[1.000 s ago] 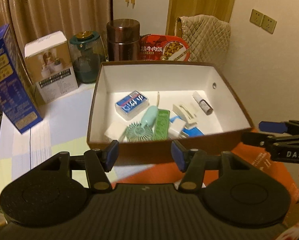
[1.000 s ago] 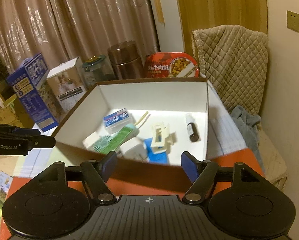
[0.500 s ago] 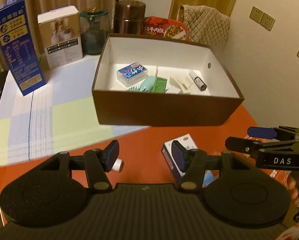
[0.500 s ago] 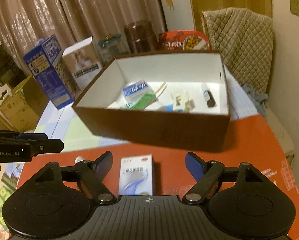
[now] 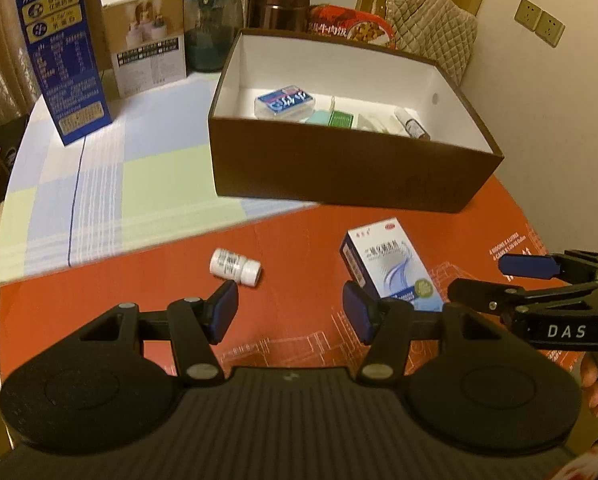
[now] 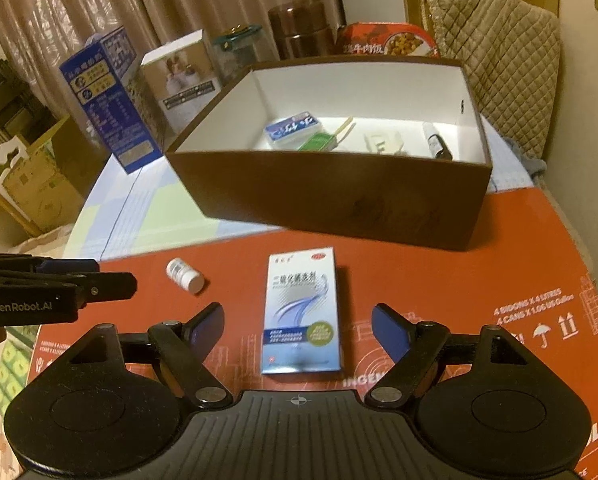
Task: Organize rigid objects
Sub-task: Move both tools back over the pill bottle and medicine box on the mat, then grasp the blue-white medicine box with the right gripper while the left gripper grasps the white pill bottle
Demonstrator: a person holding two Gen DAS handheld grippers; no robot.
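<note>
My right claw has just been opening, now wide and empty, with the medicine box flat on the red table between the pads, untouched. I'd drop straight, pinch its long sides, then carry it to the brown box. Left claw half open, empty, near the small bottle.

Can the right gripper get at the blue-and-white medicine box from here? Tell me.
Probably yes. The right gripper is open, with the medicine box lying flat on the red mat straight ahead between its fingers. Nothing lies across the way; the small white bottle sits off to one side.
</note>
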